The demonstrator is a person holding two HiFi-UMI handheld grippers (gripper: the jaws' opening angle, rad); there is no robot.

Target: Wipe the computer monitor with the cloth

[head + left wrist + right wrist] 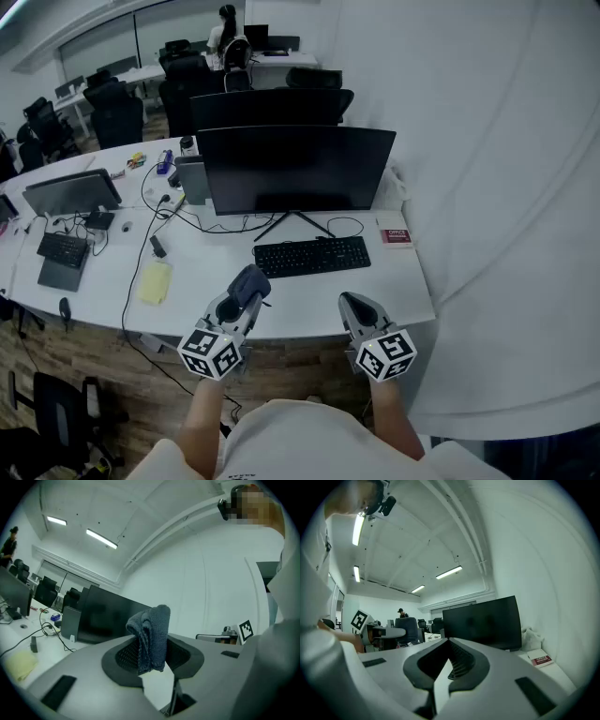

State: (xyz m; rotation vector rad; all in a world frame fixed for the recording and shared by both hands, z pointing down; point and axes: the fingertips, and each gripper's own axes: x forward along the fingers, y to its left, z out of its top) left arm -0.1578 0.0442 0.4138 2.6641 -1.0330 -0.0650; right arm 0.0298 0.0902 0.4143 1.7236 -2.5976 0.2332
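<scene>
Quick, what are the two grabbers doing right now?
Left gripper: closed, holding the cloth.
Right gripper: closed, empty.

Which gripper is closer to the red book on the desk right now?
Right. The right gripper hovers at the front edge of the desk, just short of the red book; the left gripper, clamping the cloth, is farther left, by the left end of the keyboard.

White desks (309, 292), black chairs (117, 112), wood floor (84, 354), strip lights (101, 538).
</scene>
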